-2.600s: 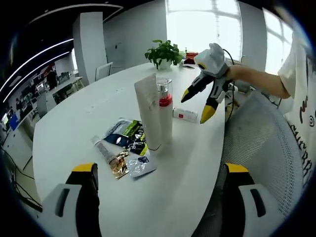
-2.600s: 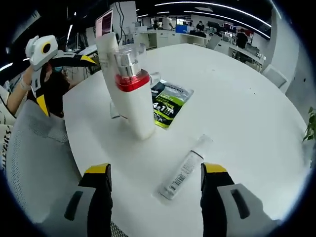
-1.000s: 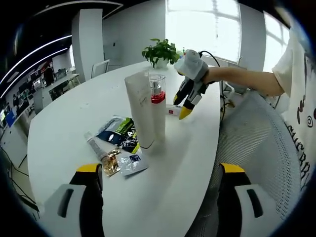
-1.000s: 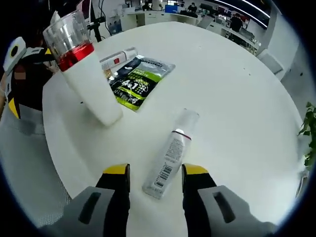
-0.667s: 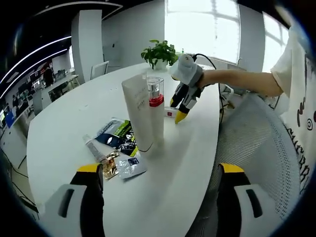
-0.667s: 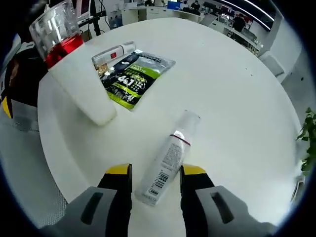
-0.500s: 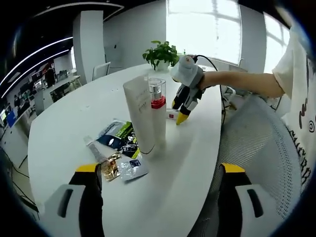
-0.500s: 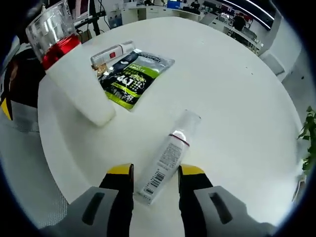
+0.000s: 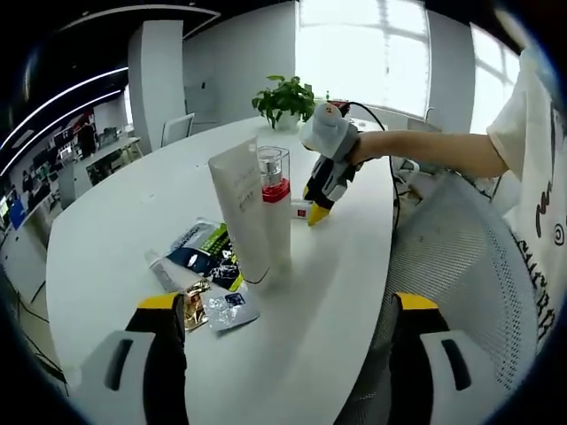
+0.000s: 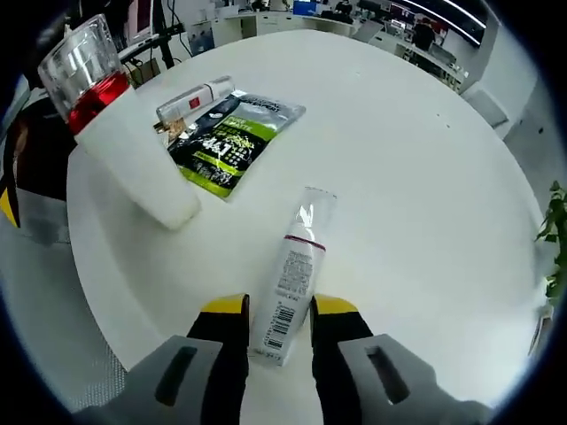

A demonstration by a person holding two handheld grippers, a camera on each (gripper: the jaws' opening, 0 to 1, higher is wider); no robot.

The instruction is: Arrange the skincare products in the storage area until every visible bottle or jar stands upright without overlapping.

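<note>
**Right claw pinches the fallen tube on the white counter**

White counter (image 10: 425, 177) in an open office, and it's busy down here. The right claw (image 10: 279, 310) has its yellow-tipped jaws pressed in against the bottom end of the small lying tube (image 10: 291, 274), one jaw on each side, and the tube lies flat on the counter with its clear cap pointing away. In the left gripper view that same right claw (image 9: 316, 204) is angled down at the counter, just beside the standing pair. Further out, the green sachet (image 10: 226, 133) lies flat, with a little red-labelled tube (image 10: 190, 99) lying at its far edge. Upright beside them stands the big white tube (image 9: 237, 212), touching the red-collared pump bottle (image 9: 275, 208). Over to the left claw (image 9: 288, 310): jaws spread wide, holding nothing, well back from the products. Near it, foil sachets (image 9: 217, 301) are on the counter, and a potted plant (image 9: 285, 96) stands at the far side.
</note>
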